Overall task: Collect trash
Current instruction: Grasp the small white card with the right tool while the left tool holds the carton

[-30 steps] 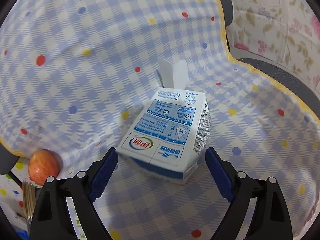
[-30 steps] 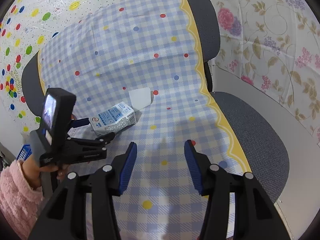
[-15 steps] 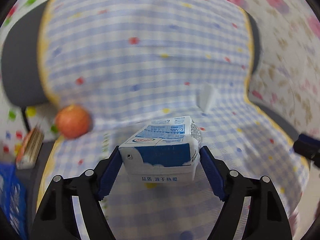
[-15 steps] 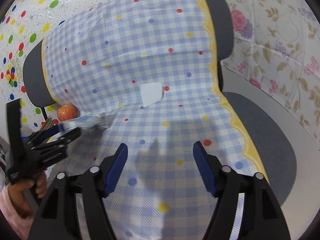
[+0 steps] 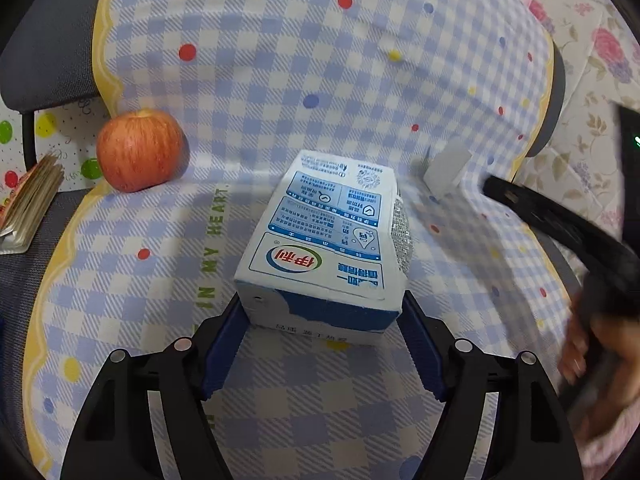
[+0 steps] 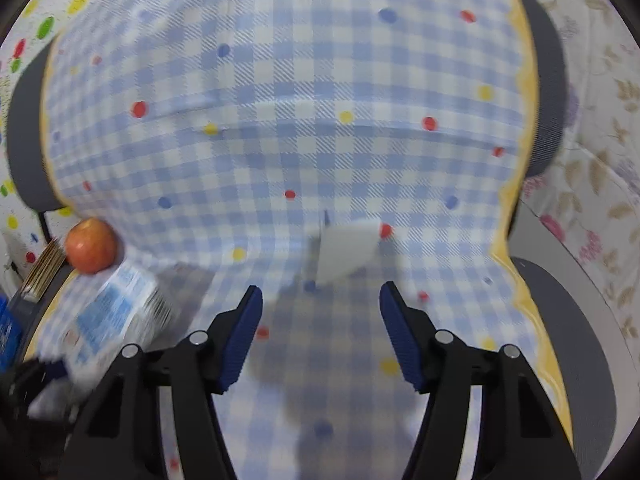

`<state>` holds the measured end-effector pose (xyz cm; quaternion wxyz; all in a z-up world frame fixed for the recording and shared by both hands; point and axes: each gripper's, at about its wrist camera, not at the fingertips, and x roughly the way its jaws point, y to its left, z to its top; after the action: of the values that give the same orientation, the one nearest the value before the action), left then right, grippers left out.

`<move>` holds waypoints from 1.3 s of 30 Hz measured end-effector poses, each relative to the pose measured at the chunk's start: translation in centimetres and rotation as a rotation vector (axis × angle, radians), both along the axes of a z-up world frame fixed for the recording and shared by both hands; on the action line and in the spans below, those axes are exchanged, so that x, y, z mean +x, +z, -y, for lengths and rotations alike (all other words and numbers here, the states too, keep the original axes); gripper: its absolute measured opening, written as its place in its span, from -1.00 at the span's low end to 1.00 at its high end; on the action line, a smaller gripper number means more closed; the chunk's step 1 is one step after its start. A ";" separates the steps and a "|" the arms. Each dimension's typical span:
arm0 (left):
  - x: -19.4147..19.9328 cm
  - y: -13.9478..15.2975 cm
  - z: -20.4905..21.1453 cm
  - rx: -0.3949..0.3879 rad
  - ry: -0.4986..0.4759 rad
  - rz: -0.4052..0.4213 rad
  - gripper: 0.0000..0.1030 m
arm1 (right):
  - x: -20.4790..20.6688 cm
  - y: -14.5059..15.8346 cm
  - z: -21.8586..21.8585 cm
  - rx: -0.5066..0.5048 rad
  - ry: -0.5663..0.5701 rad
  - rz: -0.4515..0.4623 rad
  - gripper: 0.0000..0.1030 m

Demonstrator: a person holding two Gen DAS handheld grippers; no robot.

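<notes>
Milk carton (image 5: 324,240): being carried toward the apple (image 5: 140,150), left gripper (image 5: 322,332) having just closed onto its base.
Right gripper (image 6: 320,320): jaws parted, gripping nothing, nearing the paper scrap (image 6: 346,250).

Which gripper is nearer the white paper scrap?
Right. The right gripper points at the paper scrap just ahead, jaws open. The left gripper is off to the side, clamped on the milk carton.
</notes>
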<state>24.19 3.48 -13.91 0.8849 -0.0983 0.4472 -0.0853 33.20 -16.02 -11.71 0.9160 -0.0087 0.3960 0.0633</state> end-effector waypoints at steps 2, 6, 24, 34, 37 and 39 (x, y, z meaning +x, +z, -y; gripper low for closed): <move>-0.1 0.0 0.1 -0.004 -0.003 -0.007 0.52 | 1.7 -0.6 -0.3 -0.013 -0.026 -0.009 0.18; -0.3 0.4 0.2 0.013 0.002 0.010 0.66 | 4.3 -1.7 -0.2 -0.026 -0.084 -0.031 0.17; -2.0 2.9 1.3 0.167 -0.019 0.086 0.69 | -13.0 4.1 4.1 0.185 0.026 0.072 -0.93; 2.7 1.2 4.4 0.372 -0.133 0.032 0.73 | -16.6 1.8 7.8 0.263 -0.035 0.009 -0.93; 3.7 0.5 4.4 0.373 -0.131 0.002 0.72 | -17.2 1.7 8.3 0.269 -0.037 0.008 -0.93; 4.0 0.4 4.3 0.340 -0.131 -0.004 0.69 | -17.4 1.7 8.4 0.272 -0.037 0.005 -0.93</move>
<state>28.23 -0.77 -13.47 0.8805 0.0822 0.4623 -0.0658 15.83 -24.42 -10.06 0.9108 0.1228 0.3813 0.0994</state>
